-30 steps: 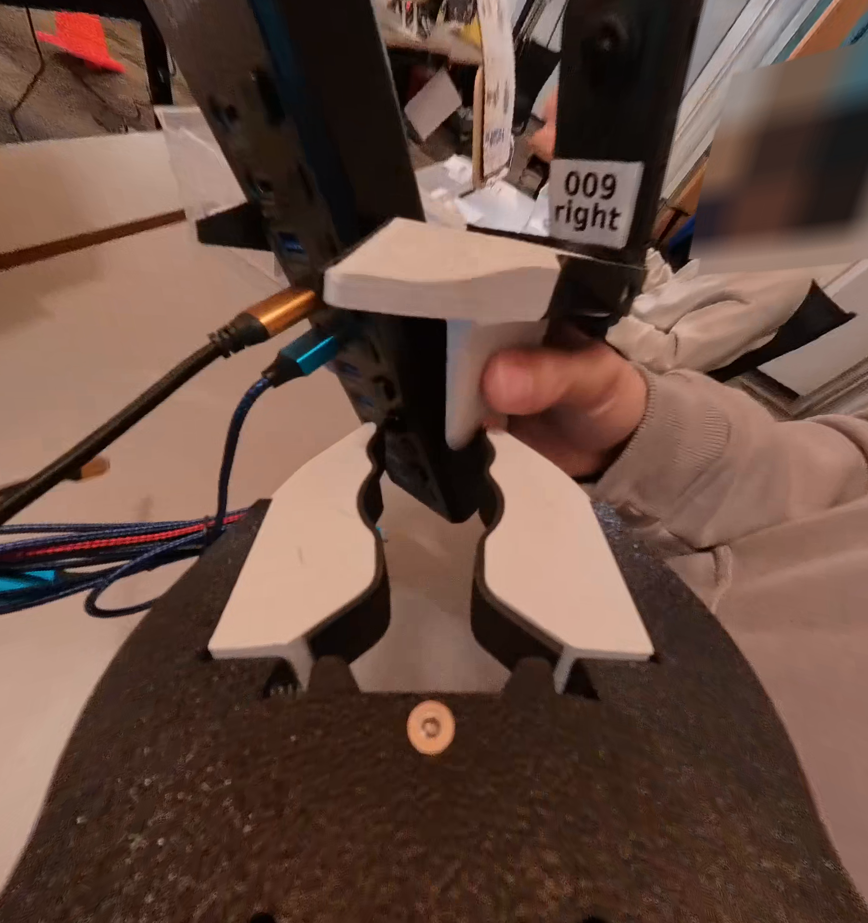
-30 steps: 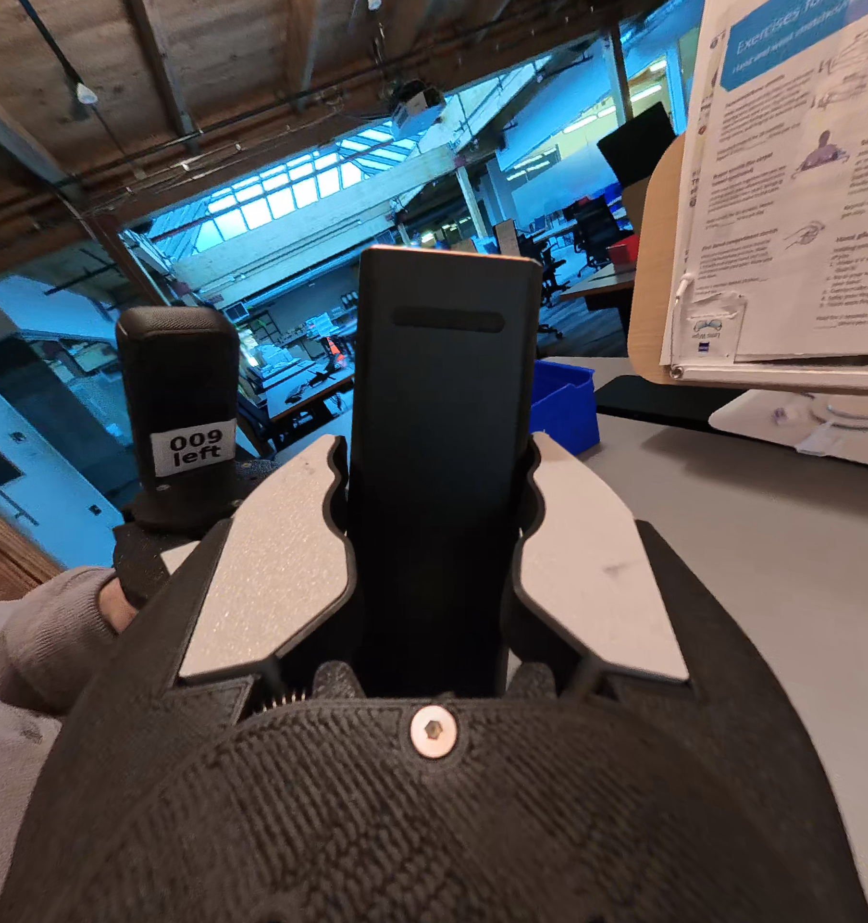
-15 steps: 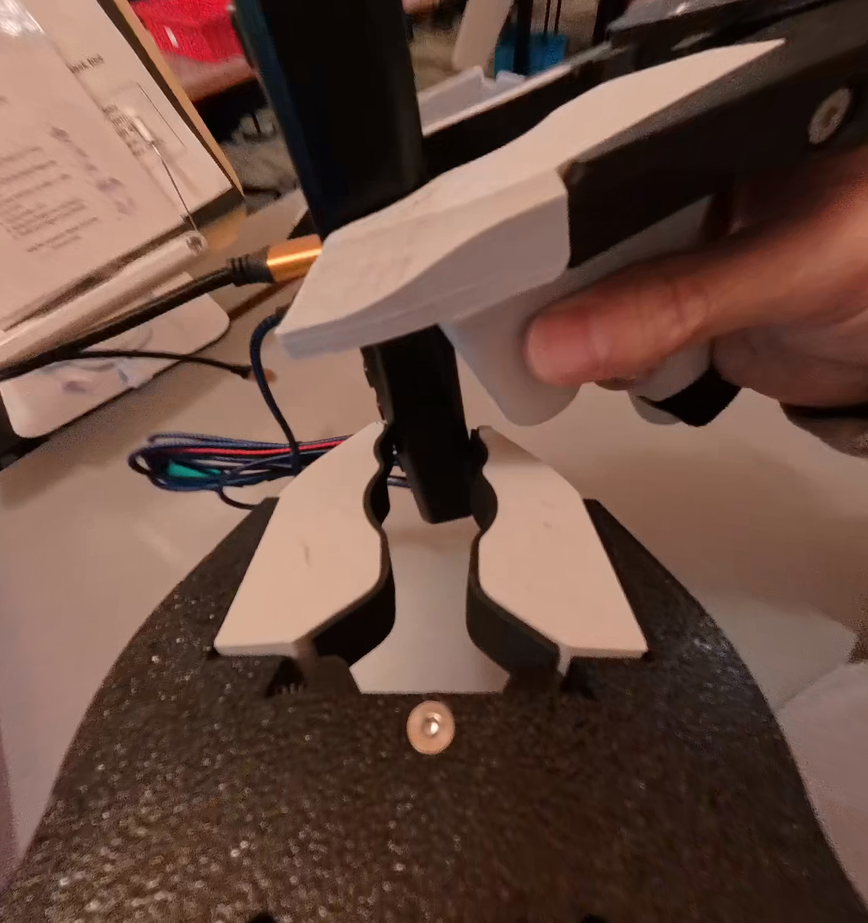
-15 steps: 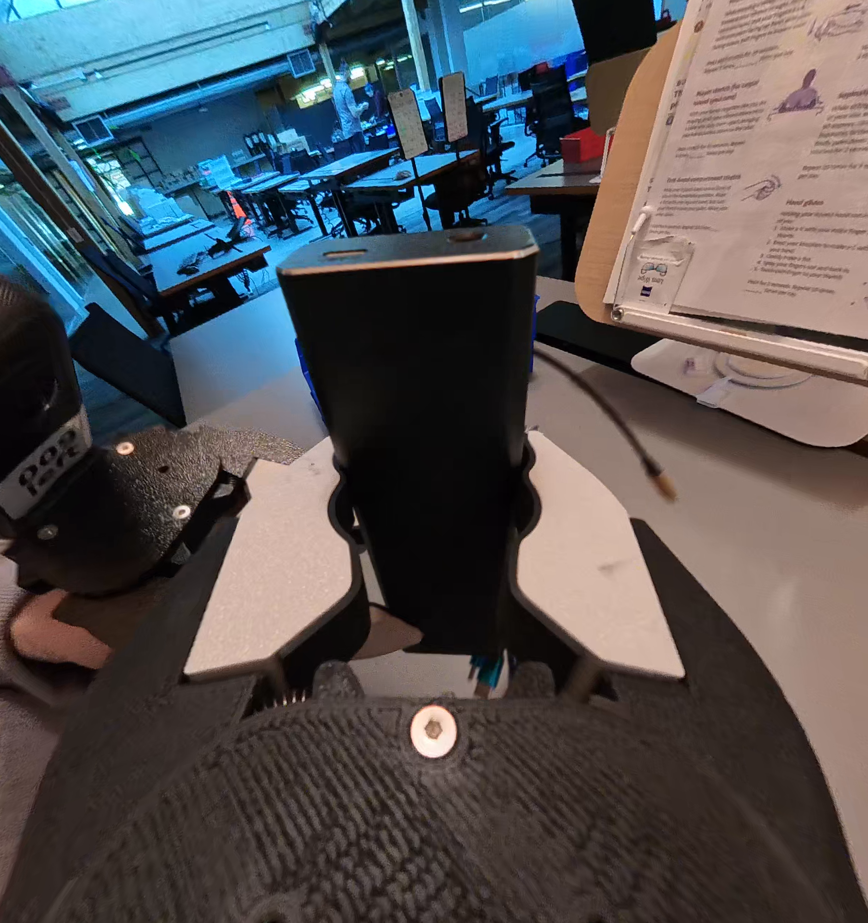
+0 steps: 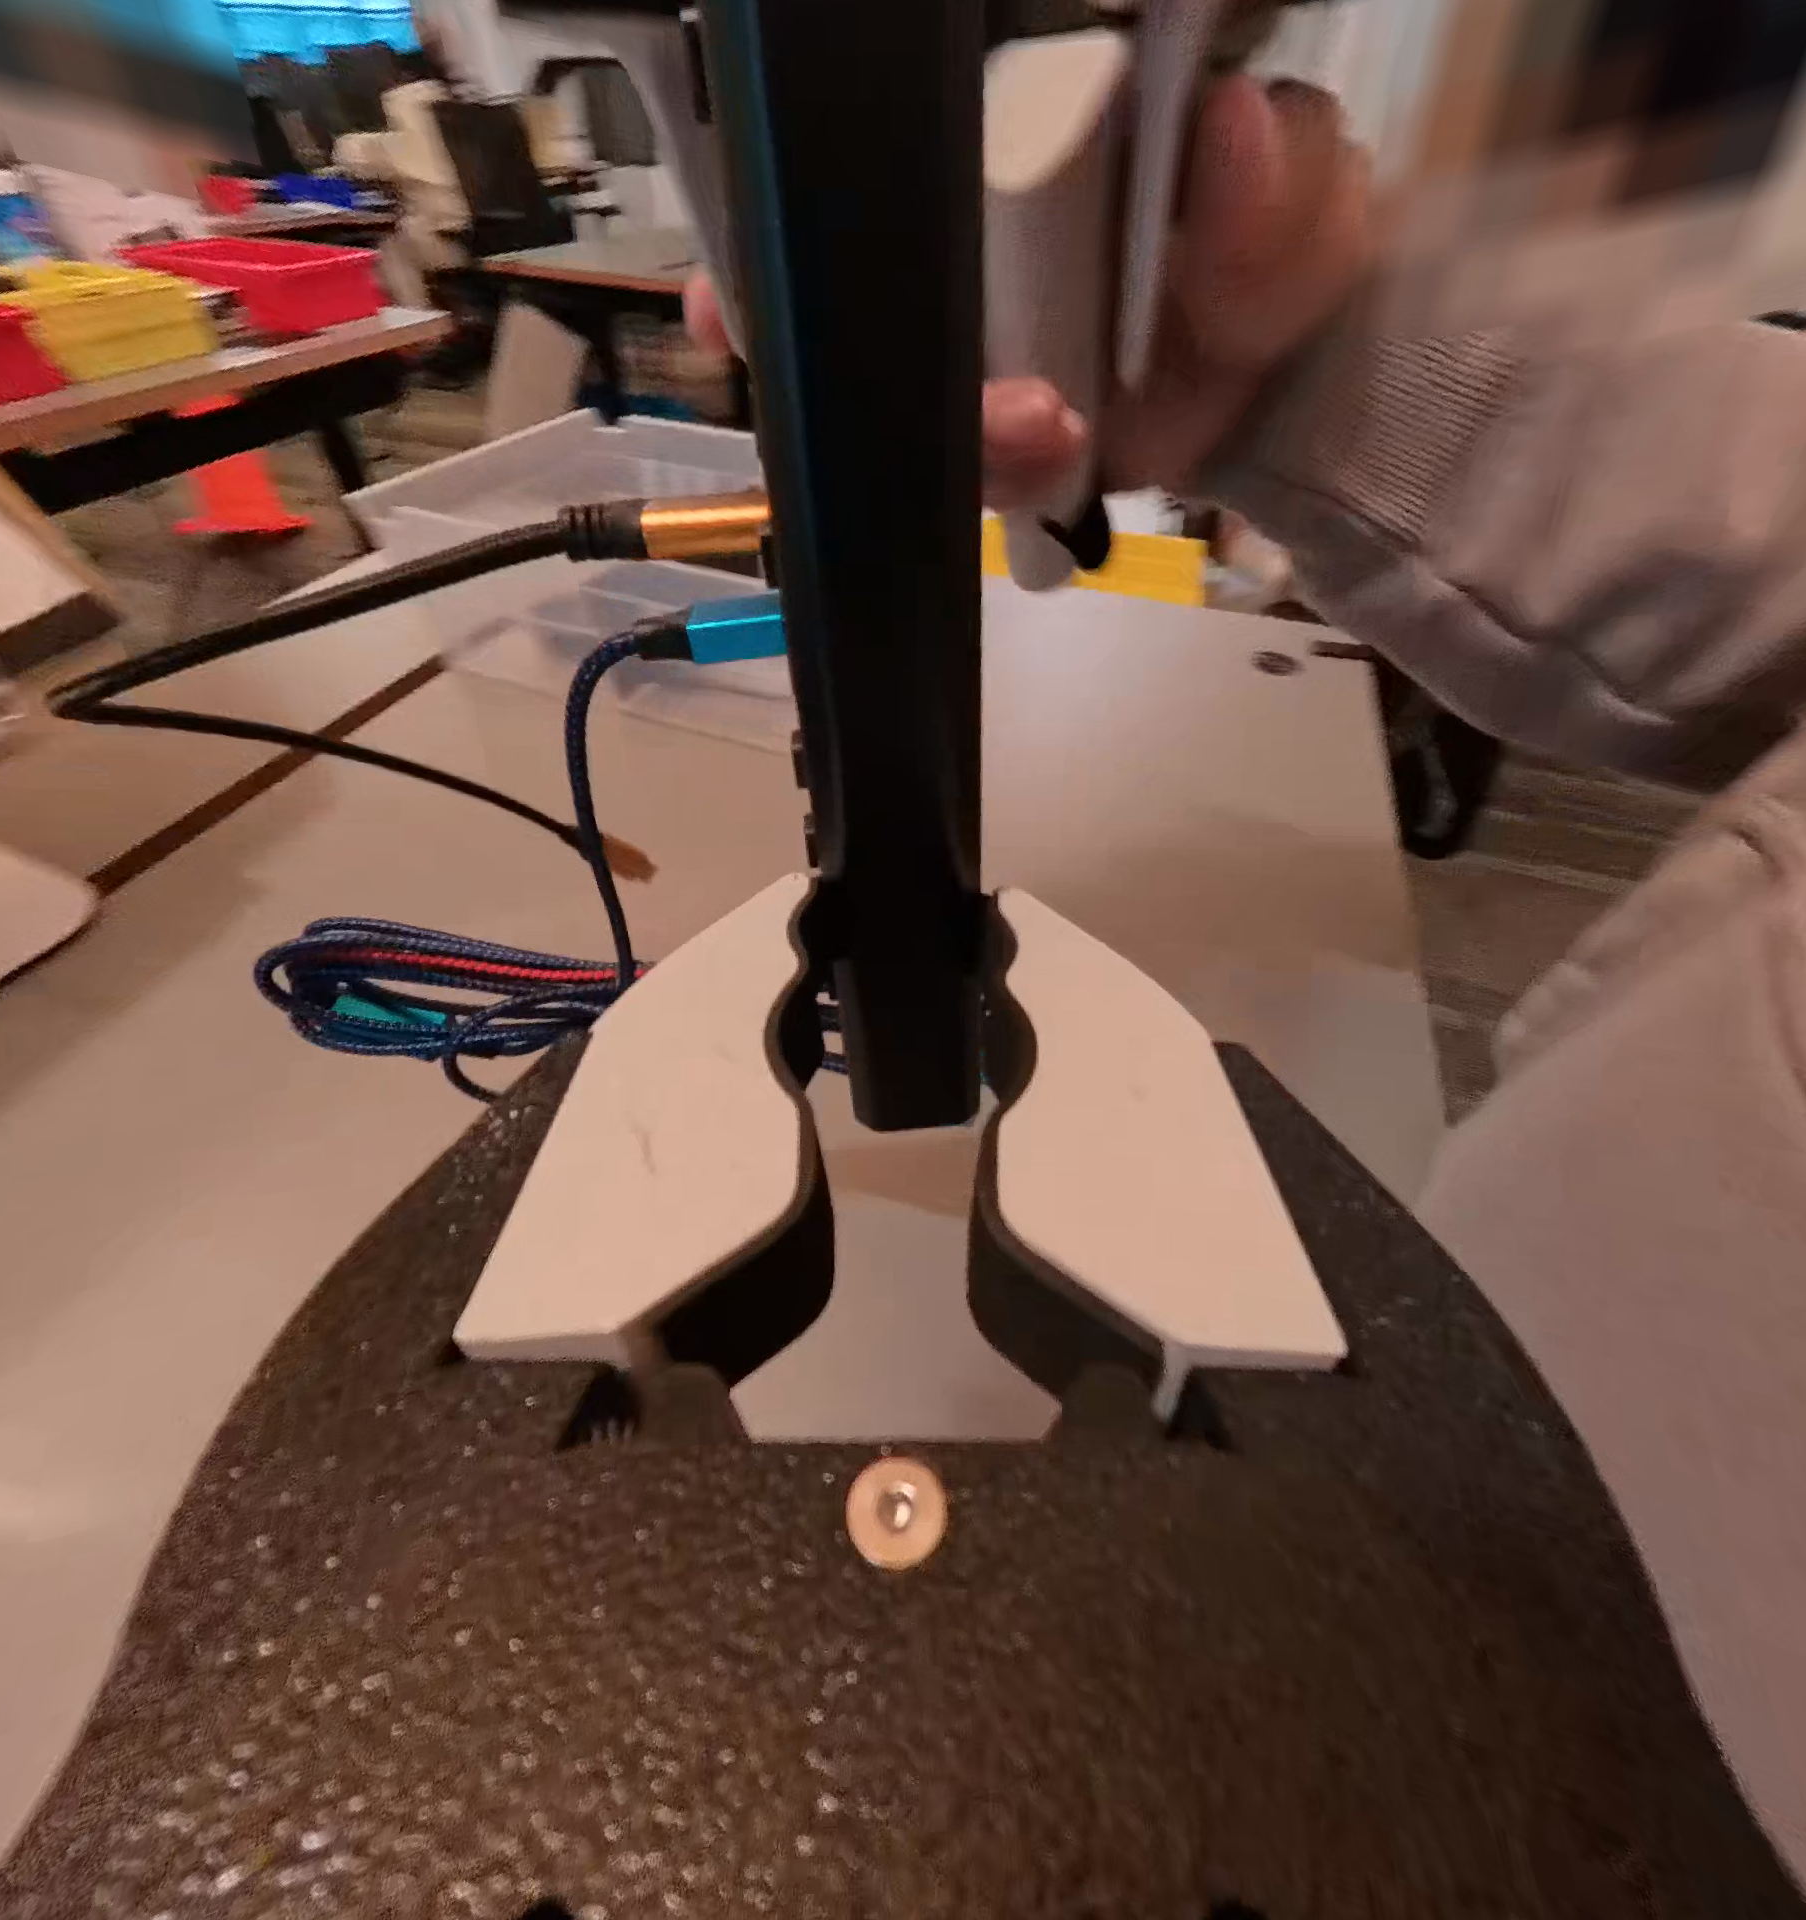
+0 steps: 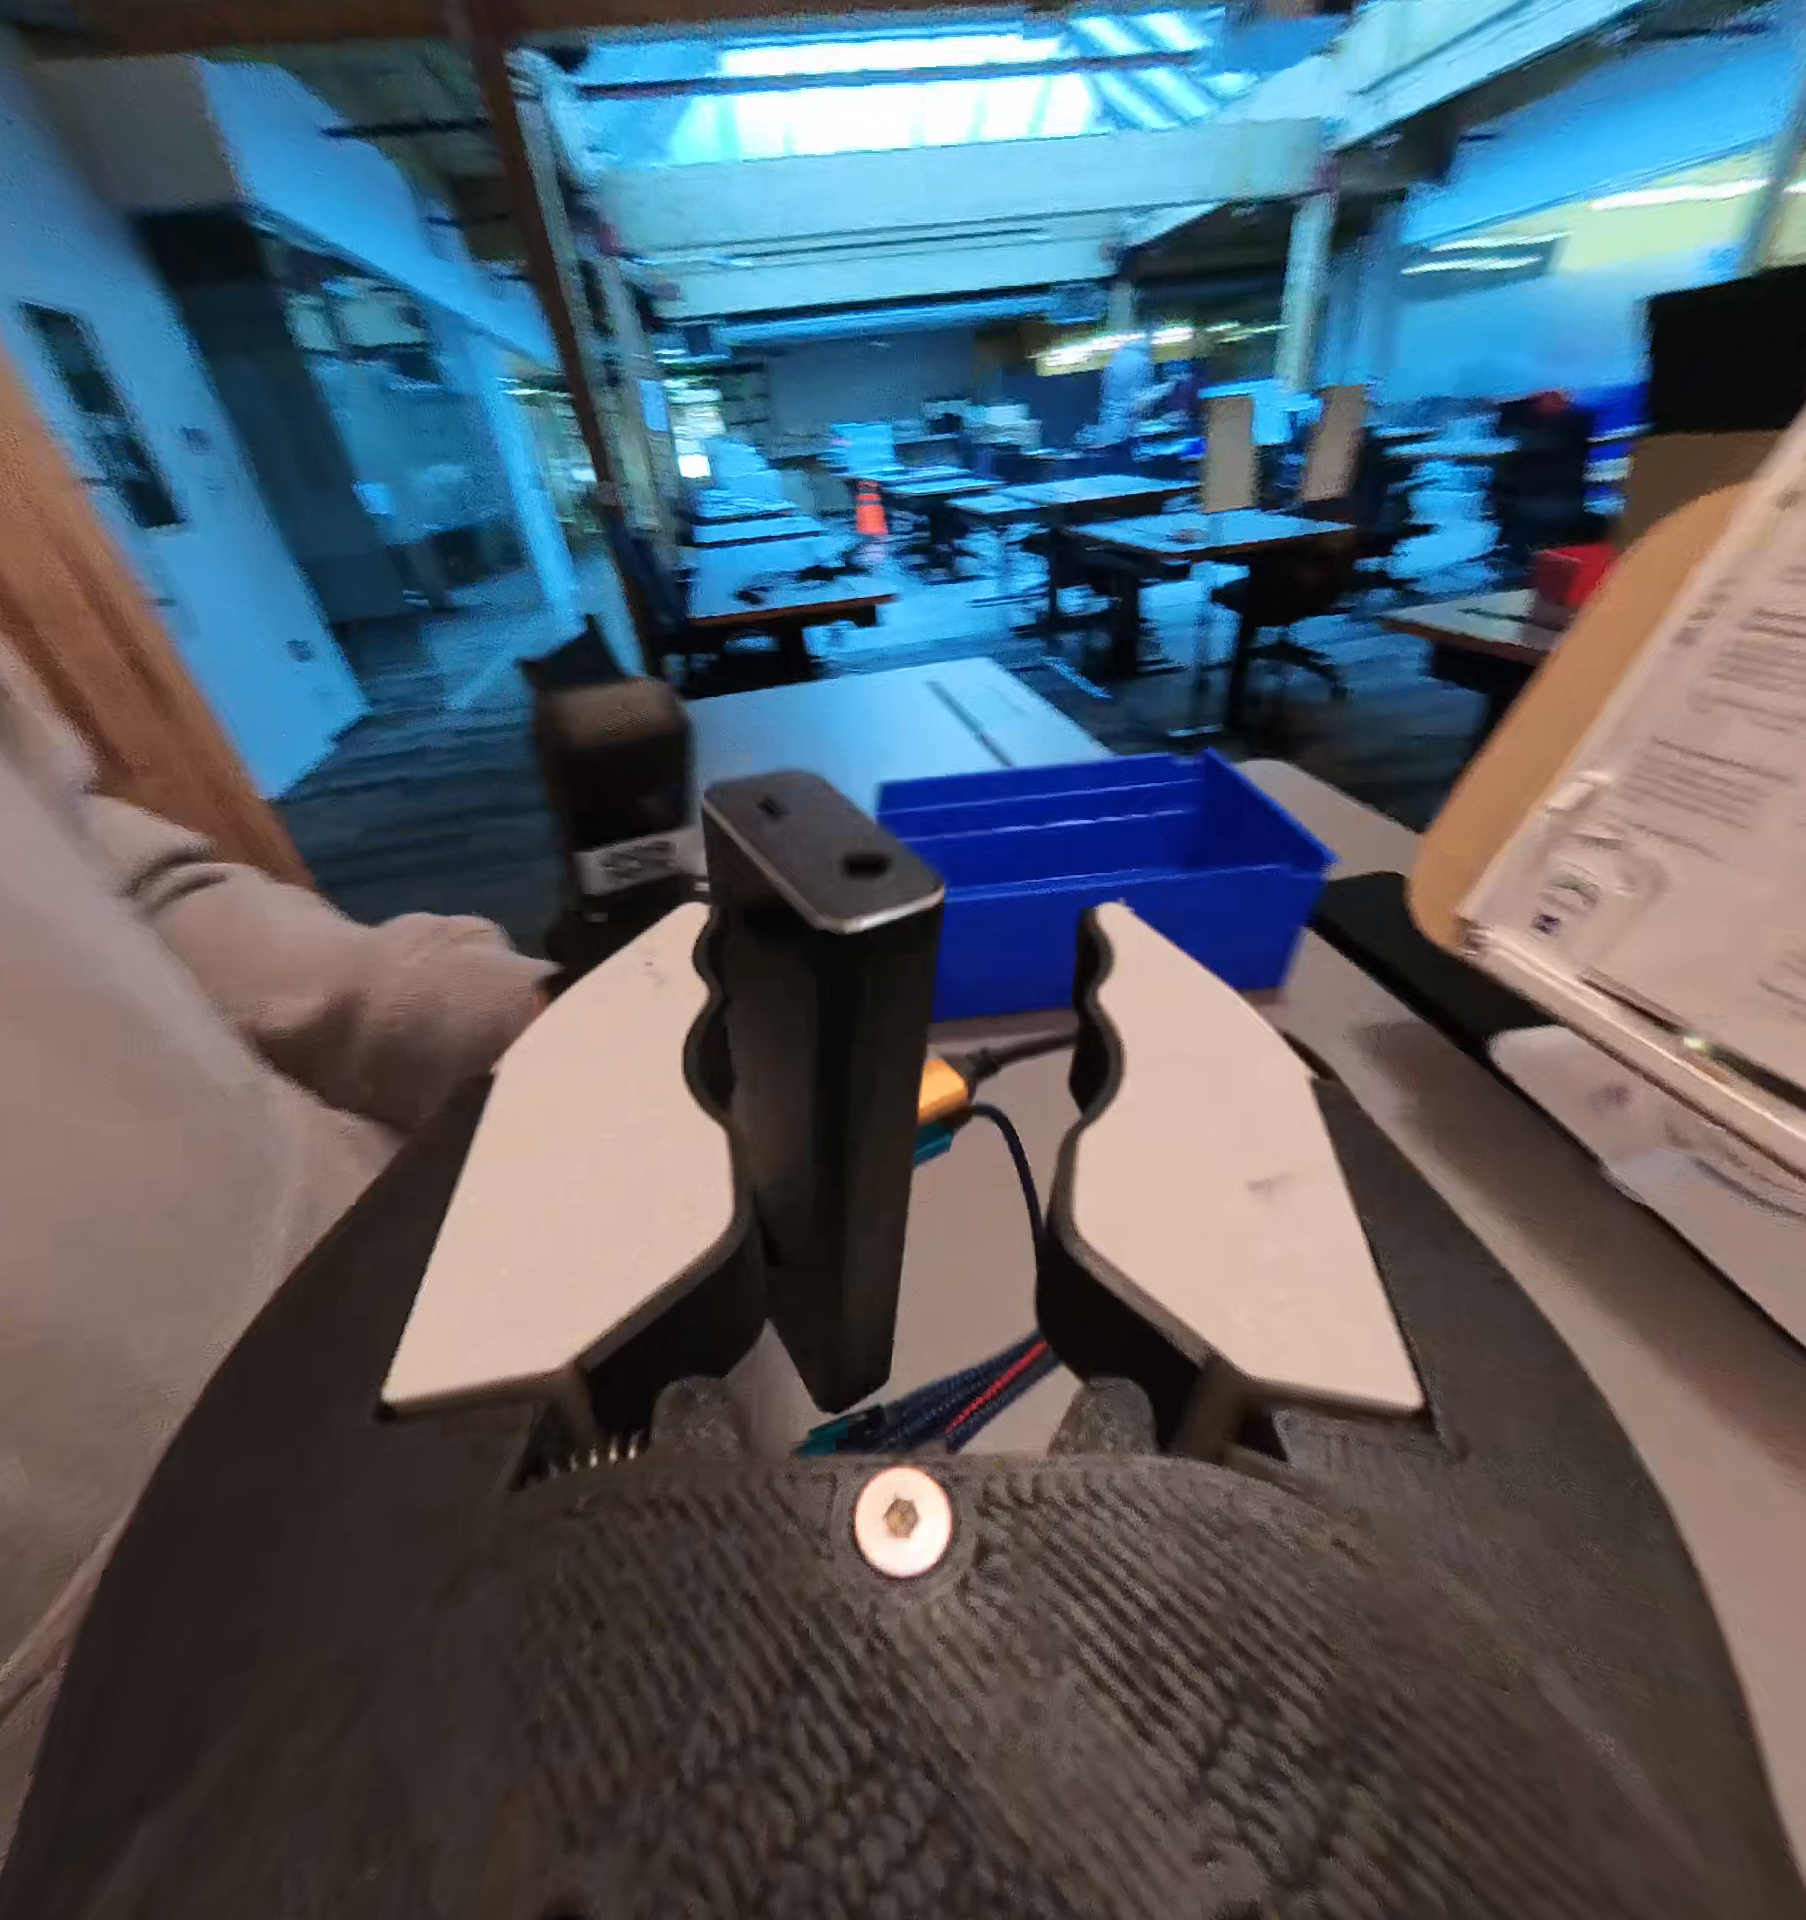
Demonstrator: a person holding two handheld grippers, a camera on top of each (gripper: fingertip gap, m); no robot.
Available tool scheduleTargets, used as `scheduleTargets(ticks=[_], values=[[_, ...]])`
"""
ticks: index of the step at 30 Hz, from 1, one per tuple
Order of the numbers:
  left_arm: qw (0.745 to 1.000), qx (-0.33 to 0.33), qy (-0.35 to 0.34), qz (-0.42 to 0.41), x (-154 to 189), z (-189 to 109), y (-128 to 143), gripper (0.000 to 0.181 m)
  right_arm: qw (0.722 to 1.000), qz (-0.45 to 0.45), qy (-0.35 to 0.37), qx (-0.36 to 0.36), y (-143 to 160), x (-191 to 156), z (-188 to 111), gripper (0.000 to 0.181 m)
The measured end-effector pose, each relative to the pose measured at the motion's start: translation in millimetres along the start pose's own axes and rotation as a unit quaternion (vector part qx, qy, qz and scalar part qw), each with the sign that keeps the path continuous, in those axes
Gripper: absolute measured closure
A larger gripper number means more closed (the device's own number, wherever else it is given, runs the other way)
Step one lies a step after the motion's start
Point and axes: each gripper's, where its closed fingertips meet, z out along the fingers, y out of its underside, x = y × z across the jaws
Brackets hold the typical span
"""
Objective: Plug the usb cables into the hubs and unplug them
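A black USB hub (image 5: 878, 623) stands upright, and my left gripper (image 5: 899, 935) is shut on its lower end. A gold-plug black cable (image 5: 701, 528) and a blue-plug braided cable (image 5: 733, 636) are plugged into the hub's left side. In the right wrist view the hub (image 6: 826, 1091) stands between the spread fingers of my right gripper (image 6: 899, 935), which is open. The hub rests against the left finger with a gap on the right side. The gold and teal plugs (image 6: 946, 1096) show beside the hub. The right gripper's white finger (image 5: 1055, 156) and a hand show blurred at the top of the left wrist view.
A bundle of blue and red braided cables (image 5: 442, 987) lies on the pale table (image 5: 1190, 748), with a thin black cable's loose tip (image 5: 629, 862) nearby. A blue bin (image 6: 1138, 883) stands behind the hub. A paper on a stand (image 6: 1709, 779) is at right. The table edge (image 5: 1398, 883) runs at right.
My right gripper has opened and let go of the hub. The left gripper still holds the hub's lower end. Both views have swung round, and the hub shows its narrow side in the right wrist view.
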Motion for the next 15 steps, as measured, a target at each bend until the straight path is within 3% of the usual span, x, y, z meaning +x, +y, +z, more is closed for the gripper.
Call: scheduleTargets(ticks=[3, 5, 6, 7, 10, 15], values=[[0.997, 0.002, 0.077, 0.012, 17.0, -3.3, 4.8, 0.155, 0.992, 0.036, -0.110, -0.053, 1.4, -18.9, -2.5, 0.121], [0.994, -0.013, 0.104, 0.011, 20.3, -3.1, 11.2, 0.155, 0.976, 0.037, -0.194, -0.095, 6.4, -43.0, -3.2, 0.143], [0.993, -0.024, 0.114, 0.018, 21.2, -3.0, 16.1, 0.155, 0.968, 0.033, -0.218, -0.120, 10.7, -52.1, -2.1, 0.139], [0.992, -0.036, 0.121, 0.026, 22.0, -3.4, 21.3, 0.155, 0.965, 0.017, -0.212, -0.155, 18.1, -51.3, 0.4, 0.152], [0.991, -0.047, 0.122, 0.020, 18.4, -6.0, 29.2, 0.155, 0.955, -0.024, -0.182, -0.234, 31.1, -45.7, 4.5, 0.153], [0.997, -0.060, 0.042, 0.027, -6.9, -11.7, 33.6, 0.154, 0.965, -0.026, -0.111, -0.234, 34.3, -31.5, 17.5, 0.153]])
